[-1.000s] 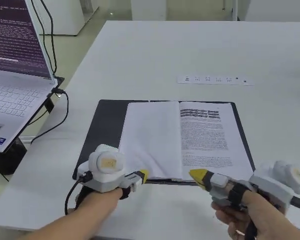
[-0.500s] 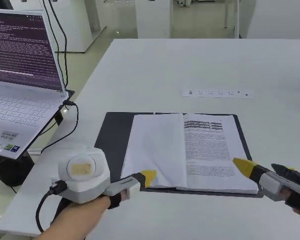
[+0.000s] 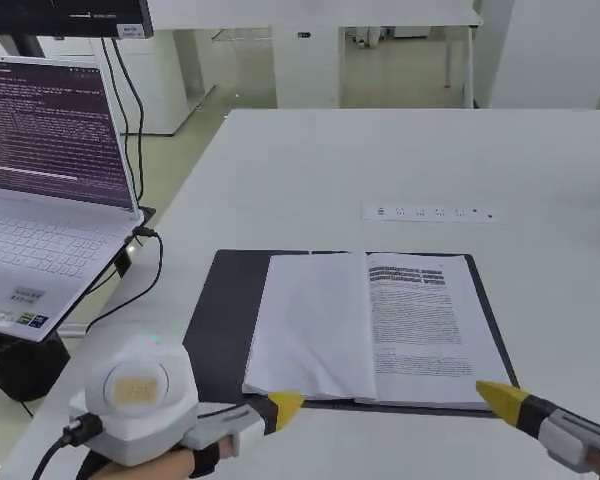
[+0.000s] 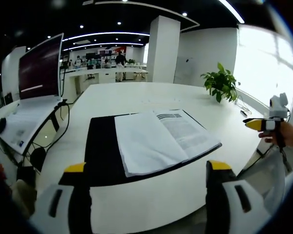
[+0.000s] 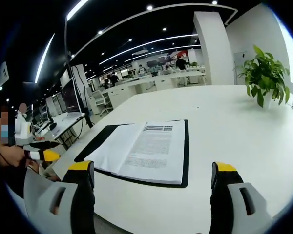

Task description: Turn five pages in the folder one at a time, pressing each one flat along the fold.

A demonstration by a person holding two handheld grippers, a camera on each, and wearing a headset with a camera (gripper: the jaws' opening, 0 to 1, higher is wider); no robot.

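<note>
White table [image 3: 360, 150] in an open-plan office; ceiling light strips, a white pillar [image 4: 161, 48], a potted plant [image 5: 263, 75] beyond the far side.

Laptop [image 3: 40, 180] sits at the table's left edge with its screen lit with lines of text. A black cable [image 3: 140, 270] hangs from its side. A white power strip [image 3: 435, 212] lies flat beyond the folder, well apart from it.

Folder [image 3: 220, 310]: black, lying open on the table near the person's edge. The left page [image 3: 305, 320] is blank white with bare black cover showing to its left. It lifts a little toward the fold. The right page [image 3: 420, 320] is printed, with bold lines at the top and dense text below, and lies flat.

Left gripper [image 4: 146, 168]: jaws wide apart, nothing between them but table and the folder ahead. In the head view its yellow tip sits just by the folder's near edge, below the blank page. Cannot tell whether it touches.

Right gripper [image 5: 152, 166]: jaws wide apart as well, holding nothing, with the folder ahead and bare table between. In the head view its yellow tip is near the folder's near right corner. In the left gripper view it shows off to the right, held in a hand [image 4: 288, 136], clear of the pages.
</note>
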